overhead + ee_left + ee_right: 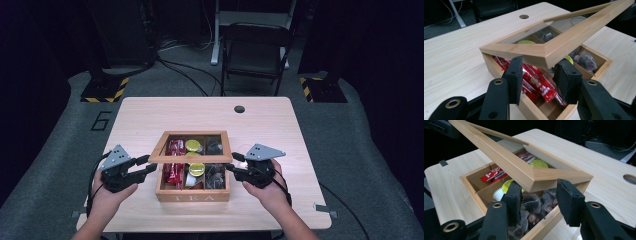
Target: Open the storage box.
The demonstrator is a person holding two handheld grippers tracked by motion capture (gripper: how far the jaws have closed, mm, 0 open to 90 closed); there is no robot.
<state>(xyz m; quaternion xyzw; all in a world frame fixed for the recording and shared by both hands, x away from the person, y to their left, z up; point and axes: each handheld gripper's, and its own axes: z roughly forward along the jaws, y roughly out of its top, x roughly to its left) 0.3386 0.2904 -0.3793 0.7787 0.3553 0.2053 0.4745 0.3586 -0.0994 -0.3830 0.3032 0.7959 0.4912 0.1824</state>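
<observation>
Tabletop (pixel 140 112) of pale wood, carrying a single wooden tea box (pixel 193 192) near its front edge, the word TEA on the front wall facing the person. The box's long axis runs left to right across the high view. Its compartments hold red sachets (pixel 174 159) at the left, yellow-lidded pods (pixel 194 146) in the middle and dark wrapped tea bags (pixel 215 172) at the right.

The glazed lid (pixel 191 159), a wooden frame around a clear pane, is tilted: its front rail is raised above the box, while the far rail sits low at the back wall, presumably hinged there, though the joint itself cannot be made out.

The left gripper (pixel 143 166) meets the lid's front-left corner from the left; the right gripper (pixel 233 163) meets the front-right corner from the right. Each hand is thus equally near its own end of the front rail.

In the left gripper view the corner of the lid (pixel 544 53) lies just above and between the two jaws, whose tips seem to touch its underside. The right gripper view shows the same arrangement at the opposite corner (pixel 541 178).

Both pairs of jaws stand parted, propping rather than pinching; neither appears clenched on the frame. Judged from this, the coming lift must carry both corners upward and back together, pivoting about the far rail.
</observation>
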